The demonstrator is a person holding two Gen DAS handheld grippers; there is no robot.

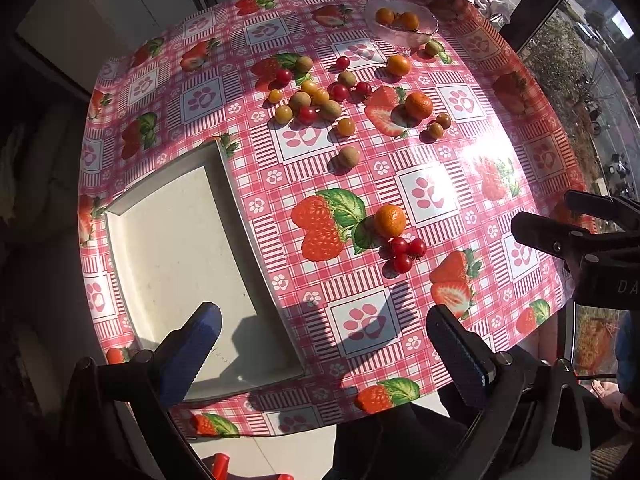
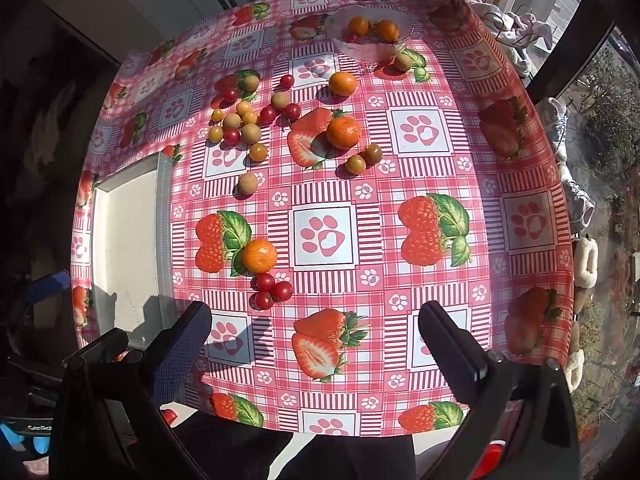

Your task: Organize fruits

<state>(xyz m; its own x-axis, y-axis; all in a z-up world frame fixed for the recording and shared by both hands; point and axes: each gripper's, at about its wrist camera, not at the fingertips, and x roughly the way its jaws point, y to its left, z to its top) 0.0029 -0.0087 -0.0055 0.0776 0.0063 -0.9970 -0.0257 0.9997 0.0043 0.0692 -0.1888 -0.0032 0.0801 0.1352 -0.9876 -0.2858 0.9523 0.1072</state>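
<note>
both grippers hang open and empty above the near edge of the counter, jaws spread wide. left gripper [image 1: 320, 344] hovers over the near corner of a white rectangular tray [image 1: 224, 184], which holds nothing. right gripper [image 2: 316, 336] sits further to the right, over bare tablecloth [image 2: 400, 280] printed with strawberries and paw marks.

nearest fruit is a small orange mandarin [image 2: 259, 256], lying ahead and a little left of the right gripper, with three red cherry tomatoes [image 2: 270, 290] touching each other just in front of it. from the left gripper this same group lies ahead and slightly right, just beyond the tray's long right edge. both grippers look about equally placed to reach it; the left is nearer the tray.

further out, a loose scatter [image 2: 244, 124] of red and yellow cherry tomatoes and tan round fruits spreads across the middle. two more mandarins [image 2: 343, 132] lie beyond, to the right of that scatter, one behind the other.

at the far edge a clear glass bowl [image 2: 370, 50] holds two orange fruits and something small and red. sorting looks barely begun.
</note>
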